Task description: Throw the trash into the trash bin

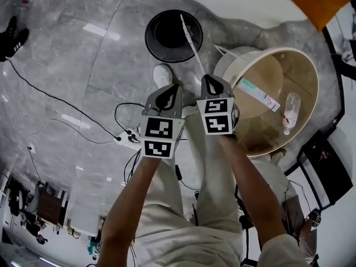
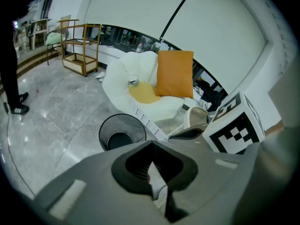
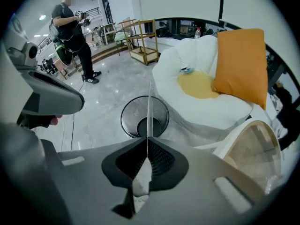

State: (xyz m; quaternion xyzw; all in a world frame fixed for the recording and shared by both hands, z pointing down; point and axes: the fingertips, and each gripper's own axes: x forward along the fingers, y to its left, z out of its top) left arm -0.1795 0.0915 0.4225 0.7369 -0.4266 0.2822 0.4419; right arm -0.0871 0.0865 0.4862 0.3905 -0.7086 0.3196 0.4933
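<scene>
Forearms: both bare arms (image 1: 125, 204) reach out and down from the camera, side by side over pale trousers (image 1: 183, 221).
Right claw: the right gripper (image 1: 207, 78) points steeply at the floor, jaws pinched together on the lower end of a long, thin paper strip (image 3: 148, 112).
Left claw: the left gripper (image 1: 176, 87) sits just beside it at a shallower tilt, jaws closed tip to tip; nothing shows past them, and the pale patch in the gap behind cannot be identified.
Trash: the strip rises stiffly from the right jaws, and in the head view its far end lies across the bin's rim.
Bin: a black mesh trash bin (image 1: 173, 36) stands open on the grey marble floor, near both grippers and ahead of them, beside a white shoe (image 1: 162, 75).
Nearby: a round table (image 1: 311, 60) with a plastic bottle (image 1: 290, 109) stands to the right.
Step in hand: judged as the approach to the bin, with the strip not yet let go.
Next move: bring the right gripper over the bin's mouth, tip the strip inside, then part the jaws; its length could catch the rim.
</scene>
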